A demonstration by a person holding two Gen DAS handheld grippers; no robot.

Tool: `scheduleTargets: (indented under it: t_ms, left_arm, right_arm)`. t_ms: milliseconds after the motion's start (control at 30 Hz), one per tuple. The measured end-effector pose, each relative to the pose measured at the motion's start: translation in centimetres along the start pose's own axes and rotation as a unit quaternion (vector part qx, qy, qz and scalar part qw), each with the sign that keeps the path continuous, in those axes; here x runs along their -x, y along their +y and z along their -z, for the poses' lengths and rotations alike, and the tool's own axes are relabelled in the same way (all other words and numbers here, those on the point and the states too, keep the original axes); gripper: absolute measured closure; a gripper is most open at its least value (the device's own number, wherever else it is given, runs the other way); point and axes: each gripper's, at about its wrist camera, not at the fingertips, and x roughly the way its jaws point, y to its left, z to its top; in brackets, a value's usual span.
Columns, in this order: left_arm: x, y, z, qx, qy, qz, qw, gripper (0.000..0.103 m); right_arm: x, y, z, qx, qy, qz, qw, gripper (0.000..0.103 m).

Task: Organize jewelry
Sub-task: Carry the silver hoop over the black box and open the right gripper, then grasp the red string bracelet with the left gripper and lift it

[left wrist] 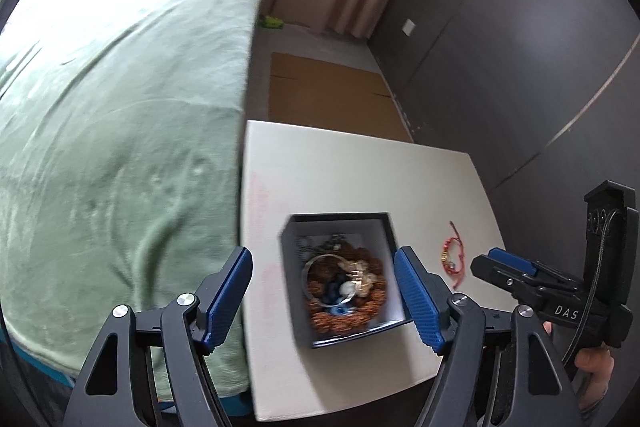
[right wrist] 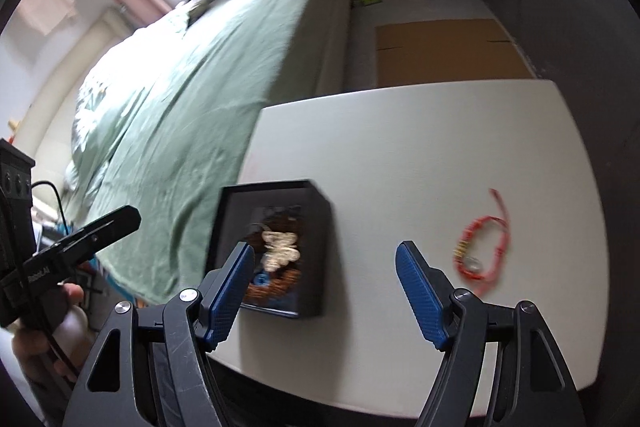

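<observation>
Trouble spot here is the loose red woven cord bracelet with small gold and clear beads (right wrist: 482,253), lying flat on the white rectangular desk (right wrist: 400,131) at about 1 o'clock from the right gripper (right wrist: 325,287) in its own wrist view, off to the right of the fingers instead of between them. Both grippers are spread wide and holding nothing; the left gripper (left wrist: 323,297) hangs over the black square box with a white lining (left wrist: 340,223), straddling it with fingers (left wrist: 416,295) at 3 and 9 o'clock of it. That box already holds a pile: brown bead strand, silver bangle, a pale butterfly-shaped piece, something blue. My guess is the red bracelet goes in next. What could go wrong: the thing is thin and floppy and sits flush on the desk, so the fingers could close over the top of it and just scrape the surface, or pinch one loop and let the tail dangle and catch the box rim. The box also sits near the desk edge on the side of the green-blanketed bed (left wrist: 120,107), so a nudge from the left fingers could slide it that way. Both views are a bit blurred too, so small bead details are hard to trust.
</observation>
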Motion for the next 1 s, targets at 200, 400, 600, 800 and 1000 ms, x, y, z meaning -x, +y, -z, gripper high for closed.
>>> scheduleTargets:
  t_ms: [200,400,600,800,1000]
  left_arm:
    - [-1.9,-4.0,-0.3,-0.027,0.006,0.009,0.9996,0.029]
    - [-4.4,-8.1,-0.2,-0.056,0.024,0.025,0.9978,0.029]
    - [-7.2,-11.5,-0.2,-0.076,0.046,0.038,0.9953,0.029]
    - [-10.2,-15.3,-0.1,-0.11,0.078,0.046,0.9898,0.038]
    - [-13.2,-18.1,0.3,-0.132,0.11,0.042,0.9843,0.051]
  right_arm:
    - [1.9,-4.5,1.0,-0.04,-0.011,0.02,0.999,0.03]
    - [3.4,-8.9,2.0,-0.081,-0.02,0.03,0.996,0.03]
    - [4.6,-12.6,2.6,-0.108,-0.027,0.034,0.993,0.03]
    - [5.4,-15.7,3.6,-0.13,-0.032,0.032,0.99,0.03]
    - [5.8,-18.4,4.6,-0.149,-0.036,0.026,0.988,0.03]
